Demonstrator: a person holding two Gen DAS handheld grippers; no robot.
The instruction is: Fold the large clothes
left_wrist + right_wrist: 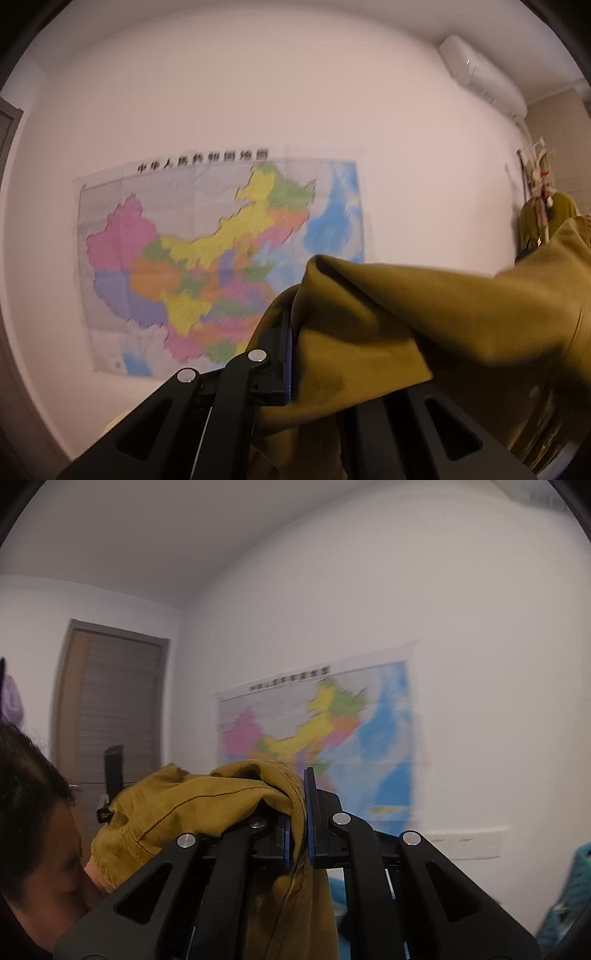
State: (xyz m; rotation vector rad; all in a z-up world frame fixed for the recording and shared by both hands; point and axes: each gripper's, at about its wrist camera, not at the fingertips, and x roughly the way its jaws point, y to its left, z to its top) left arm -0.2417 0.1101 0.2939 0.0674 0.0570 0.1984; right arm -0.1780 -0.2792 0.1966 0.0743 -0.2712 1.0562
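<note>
With both the left gripper (295,343) and right gripper (299,830) clenched on the mustard-yellow cotton garment (424,317), we hold it aloft, likely needing next to lower and spread it flat.

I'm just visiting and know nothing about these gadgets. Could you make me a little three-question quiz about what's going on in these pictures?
1. True or false: the mustard garment lies flat on a table.
2. What hangs on the white wall behind it? A) a clock B) a colourful map C) a mirror
3. Fill in: the right gripper has its blue-padded fingers closed on a fold of ____.

Key:
1. False. It is lifted in the air, pinched by the right gripper and by the left gripper.
2. B.
3. The mustard garment.
</note>
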